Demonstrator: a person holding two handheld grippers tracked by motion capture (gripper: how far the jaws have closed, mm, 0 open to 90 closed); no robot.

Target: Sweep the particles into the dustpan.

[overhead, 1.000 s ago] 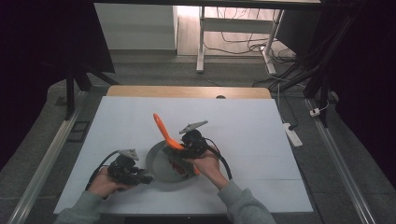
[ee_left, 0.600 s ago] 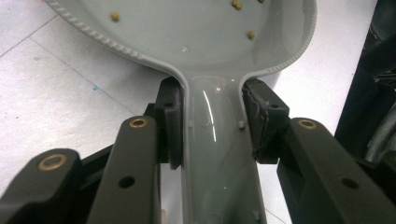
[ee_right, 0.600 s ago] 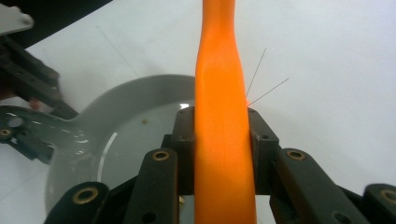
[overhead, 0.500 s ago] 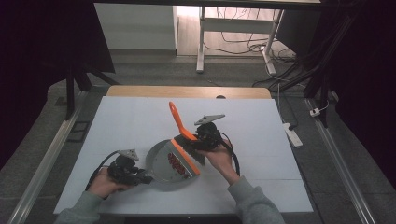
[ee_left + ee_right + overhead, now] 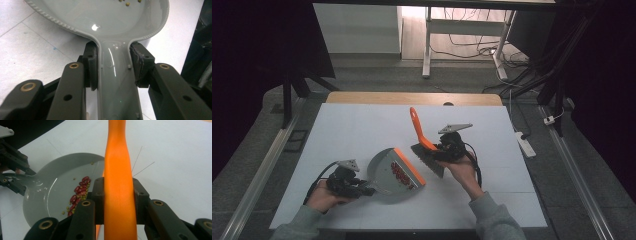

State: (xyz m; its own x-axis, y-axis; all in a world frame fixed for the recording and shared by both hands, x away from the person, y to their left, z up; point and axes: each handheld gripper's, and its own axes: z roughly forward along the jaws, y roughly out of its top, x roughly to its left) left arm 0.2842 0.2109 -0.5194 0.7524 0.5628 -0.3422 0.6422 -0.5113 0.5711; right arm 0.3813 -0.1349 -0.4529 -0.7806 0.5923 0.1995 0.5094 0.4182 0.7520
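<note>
White tabletop (image 5: pixel 362 125) fills the middle of the high view, with dark floor, cables and a desk frame beyond its far edge. On it I have a grey dustpan (image 5: pixel 393 170) in the lower centre of the frame, lying flat with its orange lip (image 5: pixel 409 165) turned toward the right. My left gripper (image 5: pixel 346 181) has its jaws closed on the dustpan's handle (image 5: pixel 117 85); in the left gripper view the pads press against both sides of the grey neck.

My right gripper (image 5: pixel 451 148) holds the brush by its orange handle (image 5: pixel 119 182), jaws clamped firmly around it, and the brush head (image 5: pixel 428 159) hangs tilted just to the right of the pan's lip, apart from it.

I judge the sweeping step largely finished: red beans (image 5: pixel 78 191) sit in a loose line inside the pan with small yellowish grains (image 5: pixel 67 209) scattered around them. I see no loose beans on the table near the lip, though anything that small would be hard to make out from above.

Next I expect either one more pass with the bristles toward the lip, or lifting the pan. Lifting calls for keeping the pan level or tipped back toward the handle, so the beans do not roll out over the open orange edge, and for keeping the brush clear of it.
</note>
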